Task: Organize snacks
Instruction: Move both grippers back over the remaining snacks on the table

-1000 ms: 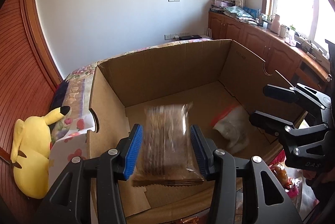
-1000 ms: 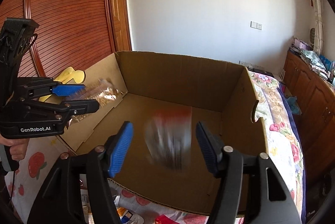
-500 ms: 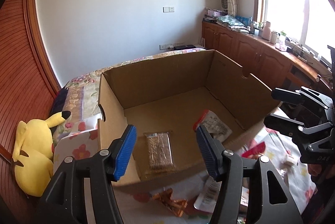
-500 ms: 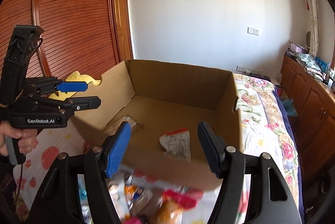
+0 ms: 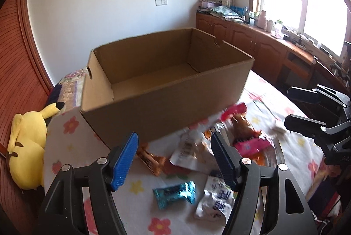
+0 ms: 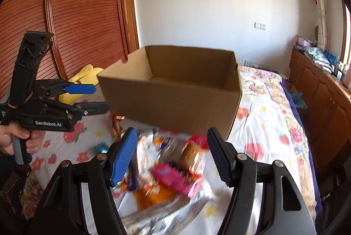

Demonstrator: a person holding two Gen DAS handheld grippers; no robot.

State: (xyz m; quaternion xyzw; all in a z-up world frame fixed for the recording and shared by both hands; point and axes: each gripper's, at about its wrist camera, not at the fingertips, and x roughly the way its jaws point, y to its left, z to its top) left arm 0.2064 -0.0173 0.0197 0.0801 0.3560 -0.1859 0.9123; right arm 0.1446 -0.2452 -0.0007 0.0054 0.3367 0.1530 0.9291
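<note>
In the left wrist view we look along our left tongs (image 5: 174, 160), blue pads apart and holding nothing. Beyond them a cardboard box (image 5: 166, 90) sits open-topped on the flowered bed (image 5: 291, 147), its near wall hiding the floor inside. The snacks lie loose on the bed in front of the box: a teal wrapper (image 5: 174, 193) nearest, a white packet (image 5: 216, 200) to its right, a pink packet (image 5: 252, 146) farther right. Our right tongs (image 5: 307, 110) hover at the right edge, arms apart, empty. A yellow plush toy (image 5: 27, 142) rests far left.

In the right wrist view the right tongs (image 6: 172, 156) stand apart above the blurred pile, the pink packet (image 6: 173, 178) lying between the pads. The box (image 6: 173, 92) stands just beyond, likely kept close for short carries. The left tongs (image 6: 87, 99) are at the left, spread and empty
</note>
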